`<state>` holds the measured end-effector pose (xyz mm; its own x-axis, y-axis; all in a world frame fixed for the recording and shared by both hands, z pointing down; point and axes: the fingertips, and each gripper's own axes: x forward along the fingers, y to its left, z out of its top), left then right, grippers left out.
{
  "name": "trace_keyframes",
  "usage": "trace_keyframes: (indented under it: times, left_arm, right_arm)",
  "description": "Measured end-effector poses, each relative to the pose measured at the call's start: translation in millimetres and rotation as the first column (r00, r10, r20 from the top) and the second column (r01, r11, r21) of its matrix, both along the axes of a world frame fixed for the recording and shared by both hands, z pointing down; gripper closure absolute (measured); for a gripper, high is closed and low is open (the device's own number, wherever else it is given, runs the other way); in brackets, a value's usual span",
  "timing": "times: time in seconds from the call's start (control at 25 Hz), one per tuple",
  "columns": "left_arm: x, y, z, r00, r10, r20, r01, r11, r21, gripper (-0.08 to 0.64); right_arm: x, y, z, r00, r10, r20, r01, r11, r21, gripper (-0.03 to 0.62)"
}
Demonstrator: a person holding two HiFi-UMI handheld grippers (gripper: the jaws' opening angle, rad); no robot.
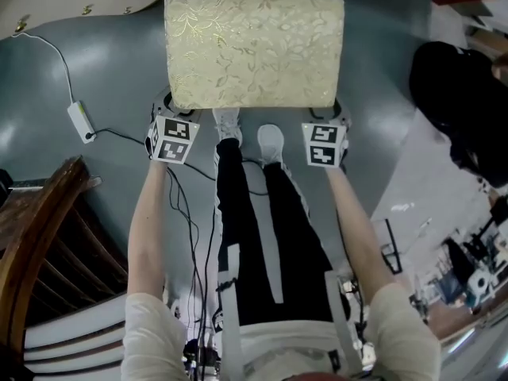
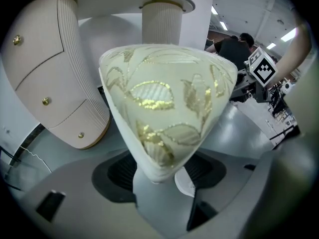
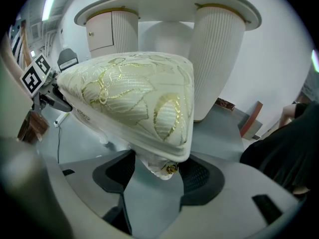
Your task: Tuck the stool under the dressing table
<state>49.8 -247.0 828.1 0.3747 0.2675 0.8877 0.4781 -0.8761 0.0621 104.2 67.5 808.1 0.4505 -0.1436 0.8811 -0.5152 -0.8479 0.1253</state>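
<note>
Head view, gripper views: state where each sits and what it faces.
Head view: on the person's head, steeply down at the stool; forearms, legs, left gripper, right gripper show.
Left gripper view: on that gripper, facing the dressing table; jaws flank a stool corner.
Right gripper view: likewise, jaws at the other near corner.
Shared: stool in all; each gripper view shows the other gripper's marker cube.

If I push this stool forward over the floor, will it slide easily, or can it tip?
The stool probably slides easily: the grey floor looks smooth. Its padded seat may give a little under the left gripper and right gripper at its corners. Being wide, it seems unlikely to tip.
</note>
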Motion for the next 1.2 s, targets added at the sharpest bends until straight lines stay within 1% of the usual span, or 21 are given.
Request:
trace_keyframes:
  times: [0.24, 0.36, 0.44, 0.52, 0.64, 0.72, 0.8, 0.84, 0.96, 1.12, 1.2]
  left_arm:
    - [-1, -1, 2, 0.999, -0.030, -0.022, 0.030, 1.000, 0.007, 0.268]
    - [-2, -2, 0, 0.999, -0.039, -0.033, 0.039, 0.999, 0.012, 0.268]
    - [1, -2, -2, 0.997, -0.054, -0.053, 0.055, 0.998, 0.013, 0.268]
    - [-2, 5, 1, 0.995, -0.079, -0.065, 0.078, 0.997, -0.009, 0.268]
    - [-26, 25, 9, 0.993, -0.108, -0.043, 0.106, 0.993, -0.047, 0.268]
    - [-29, 24, 11, 0.992, -0.105, -0.064, 0.102, 0.994, -0.039, 0.268]
    - [-18, 16, 9, 0.992, -0.082, -0.095, 0.080, 0.997, -0.020, 0.268]
    - [-12, 13, 7, 0.993, -0.070, -0.100, 0.069, 0.998, -0.012, 0.268]
    - [-1, 3, 3, 0.994, -0.052, -0.100, 0.052, 0.999, -0.001, 0.268]
    - [-1, 3, 5, 0.993, -0.053, -0.102, 0.052, 0.999, -0.013, 0.268]
    - [2, 3, 5, 0.994, -0.037, -0.105, 0.036, 0.999, -0.014, 0.268]
  right_arm:
    - [0, 0, 2, 1.000, 0.003, -0.014, -0.003, 1.000, 0.000, 0.316]
    - [1, -2, 1, 1.000, -0.009, -0.022, 0.009, 1.000, 0.008, 0.316]
    - [7, -3, 0, 0.999, -0.024, -0.037, 0.024, 1.000, 0.012, 0.316]
    - [12, 2, -2, 0.998, -0.050, -0.043, 0.050, 0.999, 0.000, 0.316]
    - [3, 17, -2, 0.995, -0.094, -0.023, 0.093, 0.995, -0.036, 0.316]
    - [-2, 16, 3, 0.995, -0.090, -0.040, 0.089, 0.996, -0.025, 0.316]
    - [1, 12, 5, 0.995, -0.068, -0.070, 0.068, 0.998, -0.008, 0.316]
    - [3, 9, 4, 0.995, -0.056, -0.077, 0.056, 0.998, -0.003, 0.316]
    - [9, 1, 1, 0.997, -0.033, -0.073, 0.033, 0.999, 0.001, 0.316]
    - [8, 1, 1, 0.998, -0.026, -0.064, 0.025, 1.000, -0.014, 0.316]
    - [7, 2, 2, 0.998, -0.009, -0.068, 0.007, 1.000, -0.020, 0.316]
